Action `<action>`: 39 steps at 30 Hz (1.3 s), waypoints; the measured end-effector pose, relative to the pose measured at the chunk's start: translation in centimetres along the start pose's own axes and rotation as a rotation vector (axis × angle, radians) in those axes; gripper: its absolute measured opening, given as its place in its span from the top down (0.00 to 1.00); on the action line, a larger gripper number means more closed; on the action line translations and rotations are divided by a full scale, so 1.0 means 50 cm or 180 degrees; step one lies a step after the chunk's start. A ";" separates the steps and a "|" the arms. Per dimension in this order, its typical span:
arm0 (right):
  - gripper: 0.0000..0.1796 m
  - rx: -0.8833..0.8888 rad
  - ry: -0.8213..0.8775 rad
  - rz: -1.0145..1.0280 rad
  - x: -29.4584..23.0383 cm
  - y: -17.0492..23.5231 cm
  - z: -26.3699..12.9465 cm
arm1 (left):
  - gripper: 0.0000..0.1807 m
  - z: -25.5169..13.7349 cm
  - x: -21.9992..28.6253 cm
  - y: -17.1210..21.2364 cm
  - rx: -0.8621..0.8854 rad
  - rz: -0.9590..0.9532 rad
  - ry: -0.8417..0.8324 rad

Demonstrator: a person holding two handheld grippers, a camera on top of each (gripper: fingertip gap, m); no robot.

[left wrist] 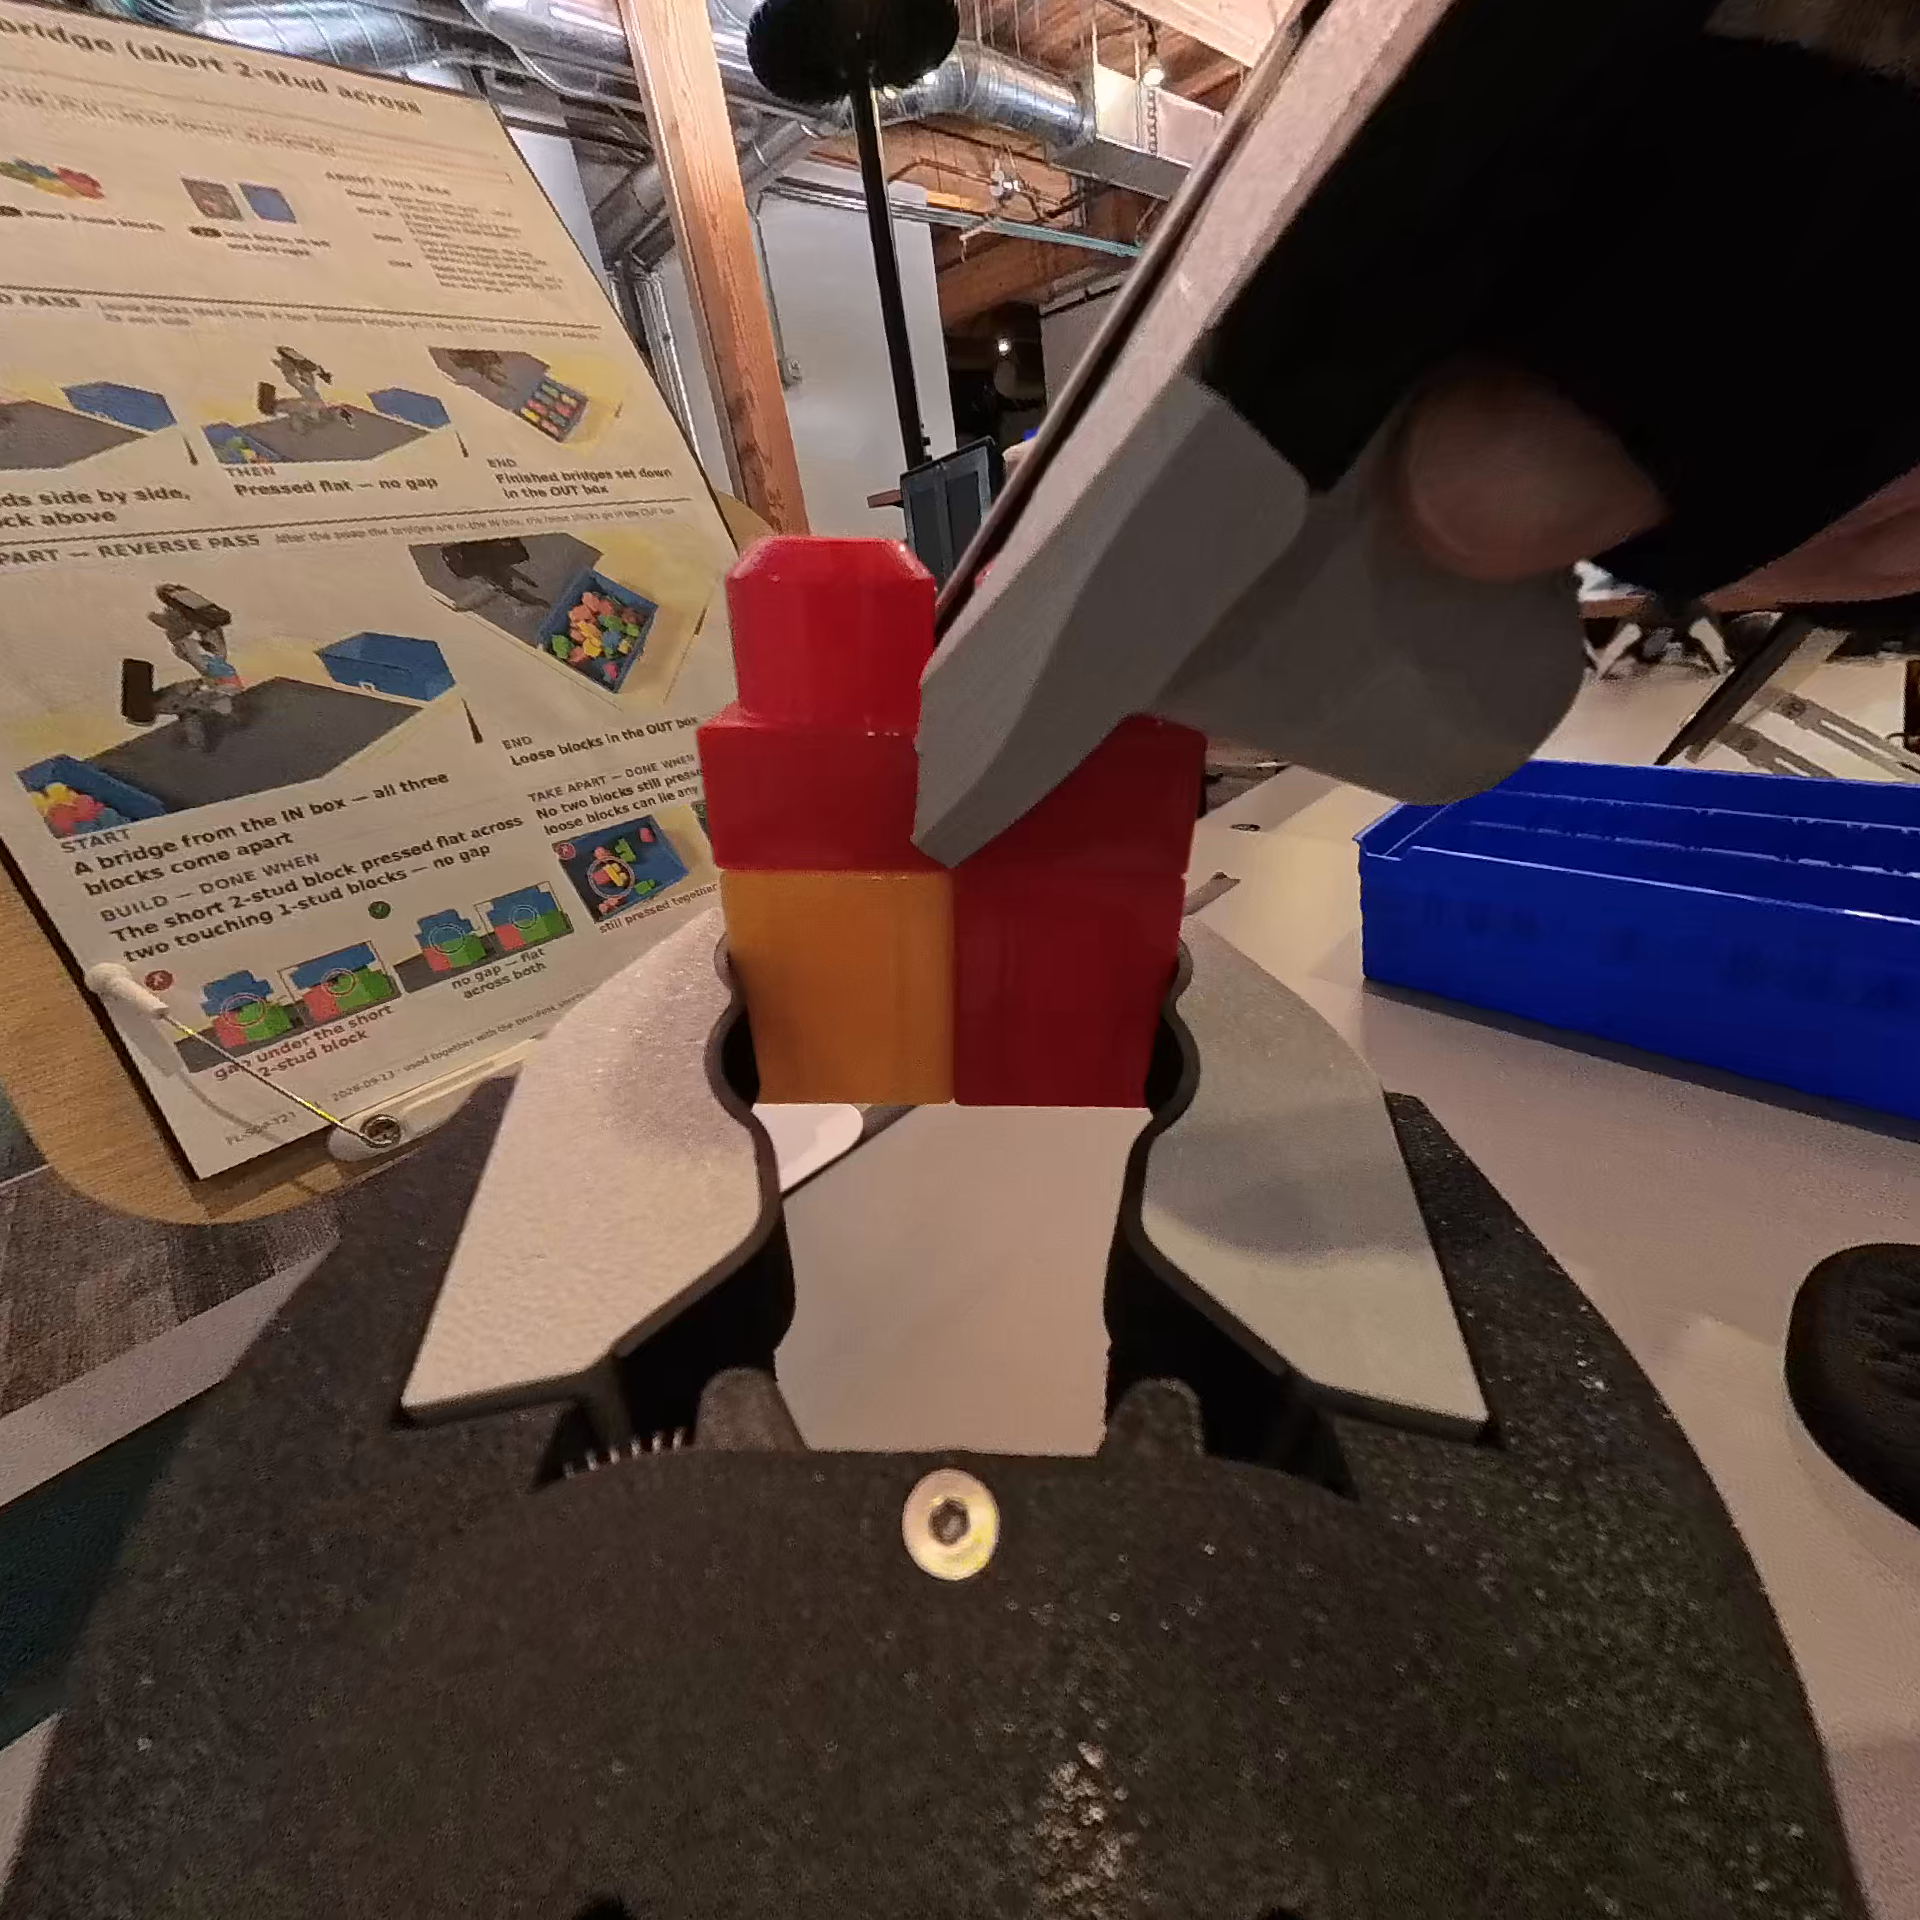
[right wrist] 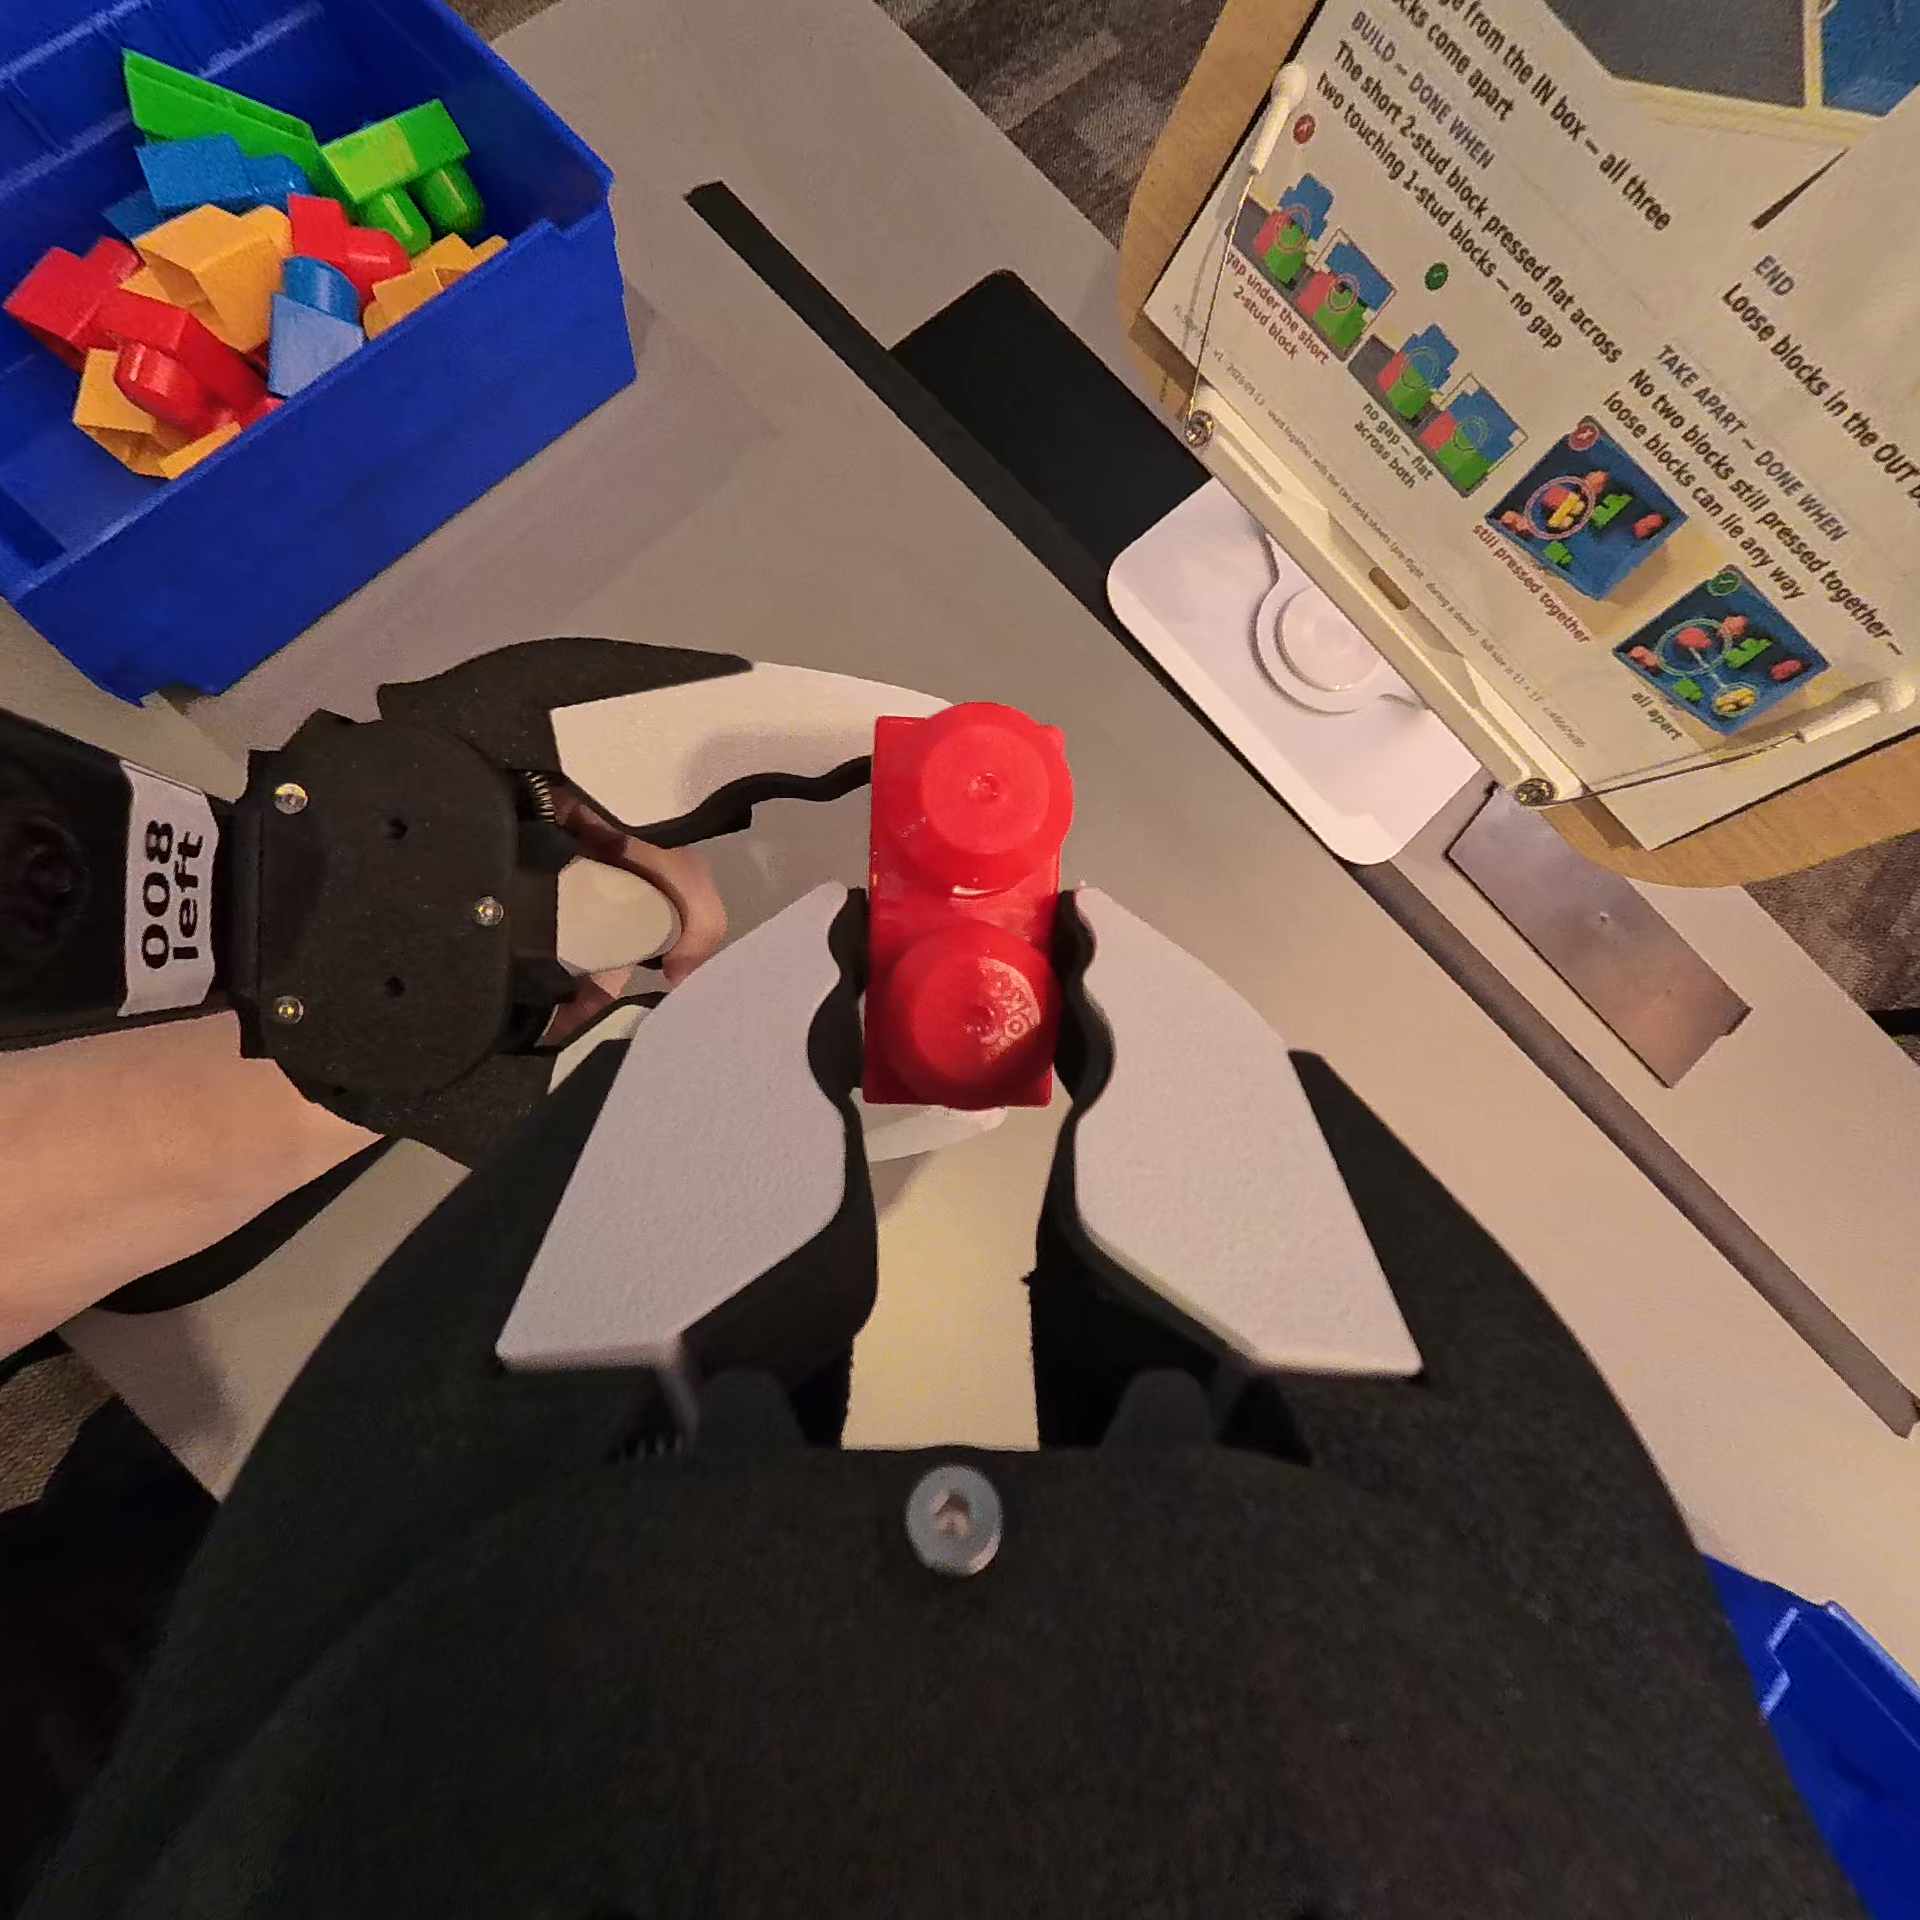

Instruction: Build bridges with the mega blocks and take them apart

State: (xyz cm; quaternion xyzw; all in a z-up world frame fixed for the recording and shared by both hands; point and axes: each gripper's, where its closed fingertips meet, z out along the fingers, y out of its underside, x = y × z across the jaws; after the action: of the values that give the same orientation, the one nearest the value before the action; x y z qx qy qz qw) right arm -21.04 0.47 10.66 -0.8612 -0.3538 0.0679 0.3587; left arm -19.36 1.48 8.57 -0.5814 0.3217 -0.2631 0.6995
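A: Fingers of the left gripper sit closest in the left wrist view, pinching 2 base blocks side by side: an orange block and a red block.

B: And the 2-stud cap?

A: It's a red 2-stud block lying across both, with the right gripper closed on its nearer half from above, fingers pressed to its 2 long sides.

B: Building or taking apart?

A: I can't say for sure (the cap looks seated flat, no gap showing). It is either the last press of a build or the first pull of a take-apart. The bin by the table's far left corner holds mostly loose blocks.

B: What does the next move need?

A: If pressing, a straight push down while the left holds the bases together. If pulling, a straight lift or a slight rock, with the left clamping hard so the bases don't split.

B: Poses?

A: Left gripper is level, held just above the table, reaching in from the left. Right gripper points straight down over the bridge. A second blue bin lies near the right edge.
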 end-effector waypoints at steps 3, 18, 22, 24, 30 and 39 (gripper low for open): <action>0.81 -0.0014 0.0006 -0.0014 0.001 0.002 0.002 | 0.59 0.001 0.000 0.003 -0.0024 0.0009 -0.0007; 0.82 0.0111 -0.0168 -0.0004 0.021 0.009 -0.002 | 0.59 0.015 0.004 0.005 -0.0115 0.0211 -0.0037; 0.81 0.0470 -0.0602 0.0293 0.032 0.017 -0.010 | 0.59 0.019 0.016 -0.005 -0.0194 0.0283 0.0016; 0.81 0.0636 -0.0761 0.0396 0.038 0.024 -0.012 | 0.59 0.022 0.024 -0.002 -0.0299 0.0286 0.0035; 0.82 0.1067 -0.1442 0.1020 0.063 0.060 -0.013 | 0.52 0.024 0.060 0.005 -0.0773 0.0191 0.0219; 0.82 0.2009 -0.2207 0.1409 0.115 0.115 -0.056 | 0.55 0.003 0.069 -0.003 -0.0802 -0.0631 0.0846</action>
State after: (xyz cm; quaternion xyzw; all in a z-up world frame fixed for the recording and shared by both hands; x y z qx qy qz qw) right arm -12.52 -0.20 9.67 -0.6922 -0.2235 0.5269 0.4398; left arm -16.99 -0.98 8.23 -0.6533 0.3827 -0.3627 0.5433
